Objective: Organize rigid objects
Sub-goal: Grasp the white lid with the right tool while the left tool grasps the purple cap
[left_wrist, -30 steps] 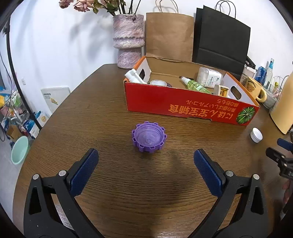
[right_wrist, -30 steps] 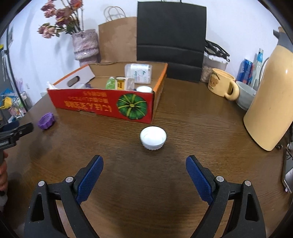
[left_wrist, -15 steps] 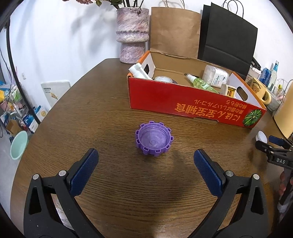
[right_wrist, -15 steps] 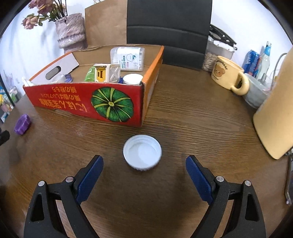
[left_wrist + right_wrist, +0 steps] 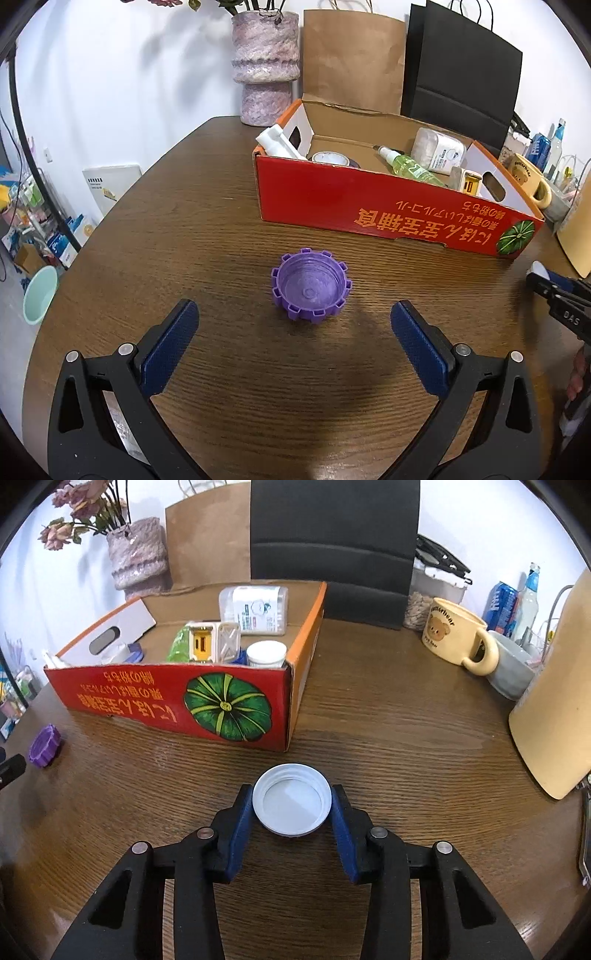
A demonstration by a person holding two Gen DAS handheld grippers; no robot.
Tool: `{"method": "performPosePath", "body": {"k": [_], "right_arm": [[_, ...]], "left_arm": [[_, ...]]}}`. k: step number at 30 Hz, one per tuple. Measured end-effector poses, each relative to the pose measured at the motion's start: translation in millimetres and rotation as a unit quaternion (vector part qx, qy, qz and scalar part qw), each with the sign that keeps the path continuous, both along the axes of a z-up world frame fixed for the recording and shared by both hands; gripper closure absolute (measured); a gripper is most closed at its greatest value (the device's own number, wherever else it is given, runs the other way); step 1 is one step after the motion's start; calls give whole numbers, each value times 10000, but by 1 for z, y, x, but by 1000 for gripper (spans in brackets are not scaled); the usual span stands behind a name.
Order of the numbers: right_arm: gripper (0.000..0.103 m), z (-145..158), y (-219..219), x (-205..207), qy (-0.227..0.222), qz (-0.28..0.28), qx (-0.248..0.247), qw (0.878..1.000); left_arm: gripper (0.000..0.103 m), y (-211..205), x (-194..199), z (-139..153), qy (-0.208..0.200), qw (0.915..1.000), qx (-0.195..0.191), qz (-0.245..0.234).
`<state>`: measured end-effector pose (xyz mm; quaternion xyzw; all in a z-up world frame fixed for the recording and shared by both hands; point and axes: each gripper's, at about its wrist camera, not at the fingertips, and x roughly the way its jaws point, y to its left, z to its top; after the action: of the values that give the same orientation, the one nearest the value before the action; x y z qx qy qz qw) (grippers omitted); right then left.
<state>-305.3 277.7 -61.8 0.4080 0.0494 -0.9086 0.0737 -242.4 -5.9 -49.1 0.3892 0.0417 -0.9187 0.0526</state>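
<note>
While right hand-held gripper (image 5: 291, 805) pinches white cap (image 5: 291, 799), left hand-held gripper (image 5: 294, 320) spread before purple cap (image 5: 311, 290), mug (image 5: 458, 636) lettered "Butterbear"

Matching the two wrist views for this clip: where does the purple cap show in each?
Left wrist: the purple cap lies centre frame on the table, open side up, ahead of the open left hand-held gripper.
Right wrist: purple cap at the far left edge, seen side-on.
Shared landmark: the red box, behind the cap in both views.
</note>
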Motion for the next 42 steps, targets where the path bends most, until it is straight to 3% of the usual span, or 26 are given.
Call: {"method": "performPosePath", "body": {"k": [17, 25, 30, 37, 42], "right_arm": [[58, 7, -27, 14, 275, 230, -29, 9994], [58, 8, -35, 16, 305, 267, -73, 9992], [58, 8, -40, 18, 317, 308, -86, 9990], [58, 9, -49, 20, 331, 357, -115, 9987], [58, 9, -54, 22, 334, 371, -141, 9987]], "left_arm": [[2, 2, -28, -15, -271, 9996, 19, -41], [19, 4, -36, -18, -351, 9993, 94, -93], [22, 7, -38, -19, -377, 9991, 108, -166], [50, 9, -40, -22, -456, 9983, 196, -295], [52, 11, -40, -22, -419, 9982, 223, -356]]}}
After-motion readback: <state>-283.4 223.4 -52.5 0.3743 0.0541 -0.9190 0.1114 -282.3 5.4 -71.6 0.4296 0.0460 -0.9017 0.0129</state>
